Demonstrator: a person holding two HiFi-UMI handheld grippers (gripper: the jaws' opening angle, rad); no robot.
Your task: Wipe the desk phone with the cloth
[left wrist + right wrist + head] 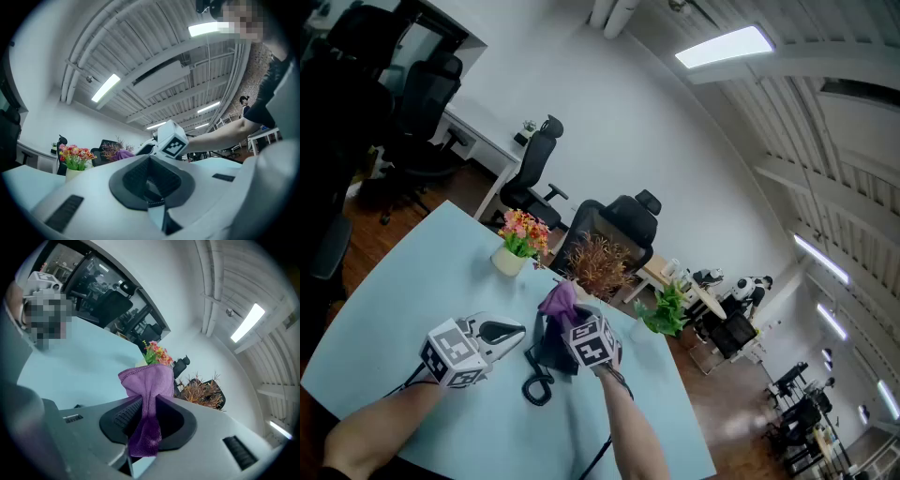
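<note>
Cloth [147,380] in R gripper [146,417] by phone [546,352]; flowers [523,231] beyond.

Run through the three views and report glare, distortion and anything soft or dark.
Head view: wide-angle bend and tilt, ceiling panel glaring, left edge murky, desk phone only a dark shape. Left gripper view: black fisheye border, light strip blown out, near foreground soft. Right gripper view: same border, purple cloth crisp, ceiling lamp overexposed.

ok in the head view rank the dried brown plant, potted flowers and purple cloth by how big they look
1. dried brown plant and potted flowers: about alike, no clear ranking.
2. purple cloth: smallest, held in the right hand-held gripper.
</note>
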